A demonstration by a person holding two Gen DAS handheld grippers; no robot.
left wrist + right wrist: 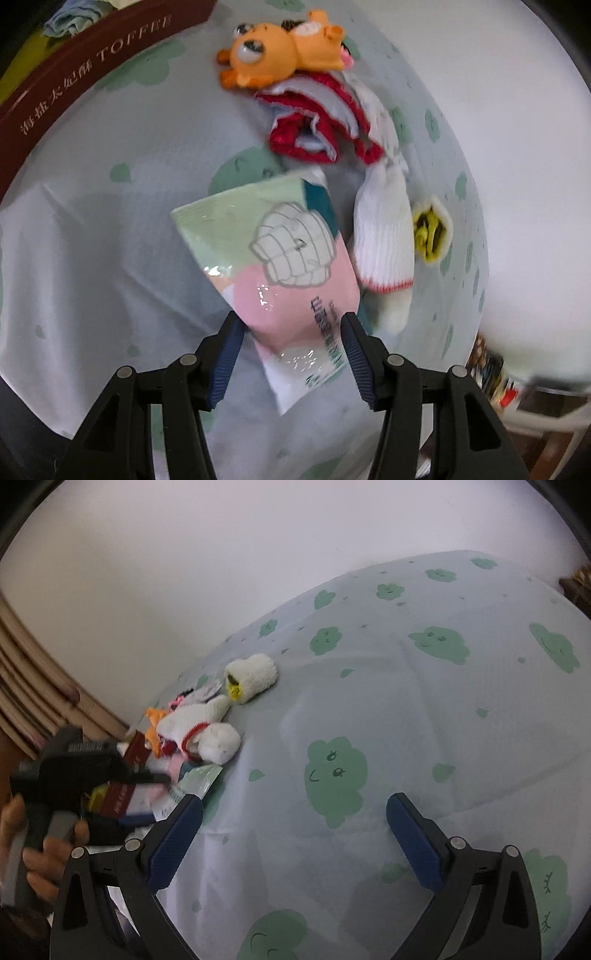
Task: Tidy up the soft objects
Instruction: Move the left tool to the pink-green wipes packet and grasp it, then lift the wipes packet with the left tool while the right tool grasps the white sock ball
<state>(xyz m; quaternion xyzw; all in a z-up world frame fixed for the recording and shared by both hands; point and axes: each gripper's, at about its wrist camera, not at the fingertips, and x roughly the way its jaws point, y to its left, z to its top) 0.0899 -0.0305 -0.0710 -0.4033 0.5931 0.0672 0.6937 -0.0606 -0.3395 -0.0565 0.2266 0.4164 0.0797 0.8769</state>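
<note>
**Left tongs straddle the tissue pack; right tongs wide and empty**

The left tongs [293,354] stand part open, one blue pad on either side of the near end of the tissue pack [280,266]. Whether the pads press on its wrapper cannot be told. The pack lies flat on the cloud-print sheet [110,258].

Just beyond its far corner sits a bundle of red-edged cloth [314,125], with the orange plush toy [280,51] touching its far side. To the right of the pack lies a white knit glove [384,240], and just beside that a white roll with a yellow core [432,232]. A dark red box lettered TOFFEE [92,74] runs along the upper left.

The right tongs [295,834] gape wide over bare sheet, holding nothing, well apart from the pile. A hand [48,853] grips the other tool at the left edge.
</note>
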